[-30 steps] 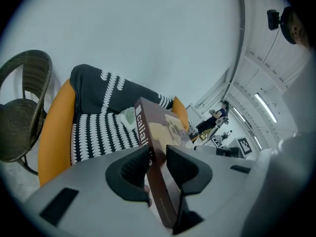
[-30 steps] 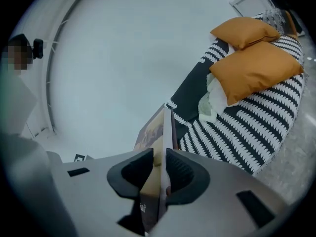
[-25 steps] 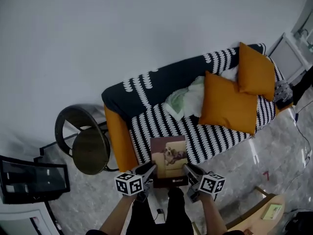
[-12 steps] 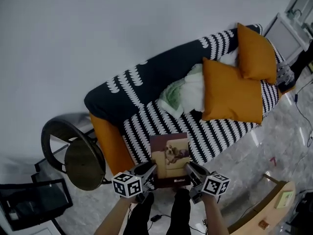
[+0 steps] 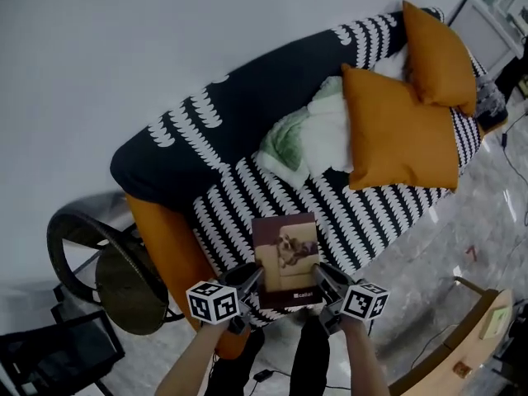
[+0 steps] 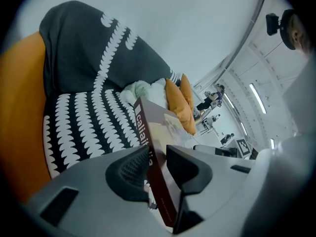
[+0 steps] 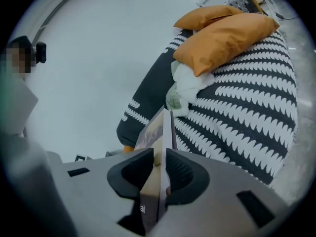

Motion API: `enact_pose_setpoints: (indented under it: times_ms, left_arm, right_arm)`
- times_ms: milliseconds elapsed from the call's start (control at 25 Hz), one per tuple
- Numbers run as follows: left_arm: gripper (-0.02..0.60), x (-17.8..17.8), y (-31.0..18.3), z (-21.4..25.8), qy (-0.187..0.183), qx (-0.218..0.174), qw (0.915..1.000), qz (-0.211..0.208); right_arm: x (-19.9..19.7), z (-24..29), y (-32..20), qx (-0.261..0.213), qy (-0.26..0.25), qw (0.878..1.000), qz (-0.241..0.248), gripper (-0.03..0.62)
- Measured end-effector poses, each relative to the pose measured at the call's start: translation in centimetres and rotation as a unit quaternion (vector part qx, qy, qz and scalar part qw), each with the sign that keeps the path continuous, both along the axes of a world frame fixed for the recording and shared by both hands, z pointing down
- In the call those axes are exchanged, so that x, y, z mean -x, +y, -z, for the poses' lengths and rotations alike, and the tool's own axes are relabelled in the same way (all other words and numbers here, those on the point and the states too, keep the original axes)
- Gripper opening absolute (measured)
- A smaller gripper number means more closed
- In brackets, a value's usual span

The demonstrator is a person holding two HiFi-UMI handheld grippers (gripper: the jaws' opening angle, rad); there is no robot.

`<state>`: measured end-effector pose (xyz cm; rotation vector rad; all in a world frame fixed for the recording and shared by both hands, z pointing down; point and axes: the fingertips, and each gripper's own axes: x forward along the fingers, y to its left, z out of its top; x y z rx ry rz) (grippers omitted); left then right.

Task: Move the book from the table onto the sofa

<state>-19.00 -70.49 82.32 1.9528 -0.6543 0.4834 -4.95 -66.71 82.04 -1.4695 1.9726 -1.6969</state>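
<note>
Placement step: the left gripper [image 5: 250, 279] and right gripper [image 5: 324, 279] are each clamping a near corner of the book [image 5: 286, 254], which is hanging over the sofa [image 5: 247, 198] seat's front edge. The next move probably calls for lowering it flat toward 12 o'clock, then releasing both grips.

L gripper [image 5: 250, 279] & R gripper [image 5: 324, 279], both by sofa [image 5: 272, 196] front edge: grey plastic bodies, black ribbed pads [image 6: 129, 171], each w/ white cube [image 5: 213, 302] of black sq. markers. Forearms [image 5: 194, 365] bare, trousers [image 5: 307, 360] dark. Pale top [image 7: 17, 105], small black cam [image 7: 40, 52] on head.
</note>
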Motion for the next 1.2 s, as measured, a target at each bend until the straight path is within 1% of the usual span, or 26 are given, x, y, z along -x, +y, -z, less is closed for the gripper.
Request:
enact_pose_setpoints:
  times_ms: [200, 320, 400, 480, 600, 680, 800, 880, 1000, 1080, 1200]
  left_arm:
    - [0.118, -0.2, -1.5, -2.8, 0.000, 0.018, 0.9998, -0.008]
    - [0.118, 0.0, -1.3, -3.6, -0.011, 0.028, 0.9995, -0.011]
    - [0.118, 0.3, -1.1, -4.3, -0.020, 0.037, 0.9991, -0.009]
    - [0.118, 0.4, -1.3, -4.9, -0.023, 0.045, 0.9987, 0.001]
    - [0.118, 0.9, -1.8, -4.8, -0.030, 0.035, 0.9989, 0.011]
    - [0.118, 1.1, -1.7, -4.2, -0.031, 0.033, 0.9989, 0.009]
    - [0.118, 0.8, -1.4, -3.0, -0.022, 0.035, 0.9991, 0.010]
    - [0.118, 0.6, -1.8, -1.7, -0.019, 0.020, 0.9996, 0.010]
    - [0.118, -0.1, -1.7, 0.8, -0.024, -0.022, 0.9995, -0.006]
    - [0.115, -0.8, -0.6, 3.0, -0.028, -0.043, 0.9985, -0.020]
    - [0.088, -1.9, 0.4, 7.1, -0.025, -0.079, 0.9960, -0.033]
  right_arm:
    - [-0.1, -2.7, -1.1, 0.017, 0.001, 1.000, -0.017, 0.097]
    - [0.2, -3.7, -0.9, 0.026, -0.007, 0.999, -0.018, 0.097]
    - [0.2, -4.1, -0.9, 0.027, -0.009, 0.999, -0.020, 0.097]
    - [-0.8, -4.5, -1.0, 0.028, 0.002, 0.999, -0.036, 0.098]
    - [-1.9, -4.6, -0.9, 0.031, 0.011, 0.998, -0.055, 0.097]
    - [-1.8, -4.1, -0.7, 0.033, 0.014, 0.998, -0.050, 0.097]
    - [-1.9, -2.8, -0.1, 0.039, 0.022, 0.998, -0.042, 0.097]
    - [-1.9, -2.0, -0.4, 0.032, 0.024, 0.999, -0.035, 0.097]
    - [-1.9, -0.1, -0.5, 0.010, 0.024, 0.999, -0.023, 0.087]
    - [-1.8, 2.0, 0.3, -0.002, 0.024, 1.000, -0.018, 0.080]
    - [-1.2, 5.9, 0.9, -0.025, 0.028, 0.999, -0.012, 0.065]
